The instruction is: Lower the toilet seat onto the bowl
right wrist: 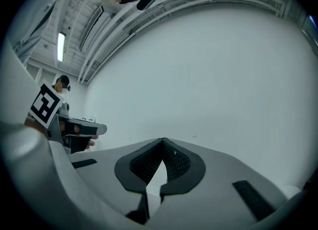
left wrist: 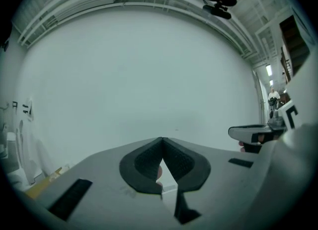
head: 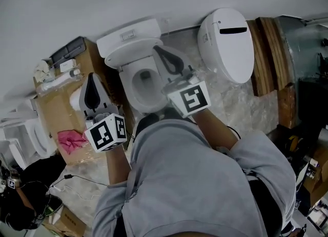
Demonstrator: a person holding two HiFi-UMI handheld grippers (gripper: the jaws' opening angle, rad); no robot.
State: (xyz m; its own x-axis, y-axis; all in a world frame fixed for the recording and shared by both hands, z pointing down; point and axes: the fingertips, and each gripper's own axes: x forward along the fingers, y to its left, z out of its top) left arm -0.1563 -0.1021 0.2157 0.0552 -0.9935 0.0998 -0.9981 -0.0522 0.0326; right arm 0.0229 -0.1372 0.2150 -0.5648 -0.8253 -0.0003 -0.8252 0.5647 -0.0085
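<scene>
a: setting: plain white wall [head: 61, 5], floor [head: 241, 103] under wrinkled clear sheeting. the toilet stands at the floor's far edge, tank [head: 128, 35] against the wall. where is the seat?

b: the toilet seat [head: 134, 52] appears upright, leaning back on the tank. the bowl [head: 126, 90] is open below it. in my judgement, lowering is not yet begun.

a: tongs?

b: left tongs [head: 93, 91] are closed tip to tip with nothing between. right tongs [head: 168, 61] are likewise closed and empty, and show just beside the raised seat in the head view. both gripper views face only the wall.

a: recommendation?

b: take the seat's top edge with the right tongs and tip it forward. keep contact all the way down so it does not slam on the rim.

a: markings?

b: no brand or text is legible. there are only black square markers on each cube [head: 193, 99].
</scene>
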